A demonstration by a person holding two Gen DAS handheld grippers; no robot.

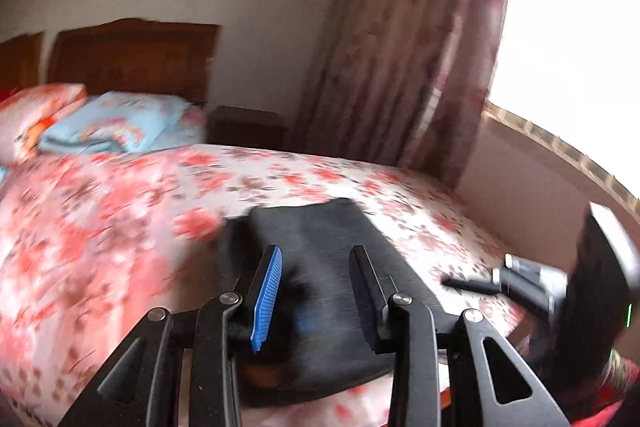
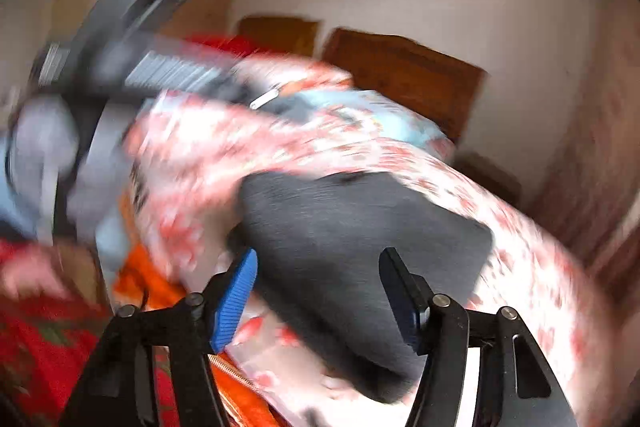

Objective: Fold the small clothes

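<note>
Dark garment (image 1: pixel 320 247) flat on bed (image 1: pixel 120 207), beyond spread, empty fingers (image 1: pixel 267 281) both grippers.

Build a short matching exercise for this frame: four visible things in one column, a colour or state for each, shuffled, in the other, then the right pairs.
Things:
1. folded dark grey cloth garment
2. floral bedsheet
3. folded blanket by the wooden headboard
4. left tool

Colours or states:
A. light blue
B. open, holding nothing
C. pink and red flowers on white
D. dark grey, lying on the bed

Pairs: 1-D, 2-C, 3-A, 4-B
</note>
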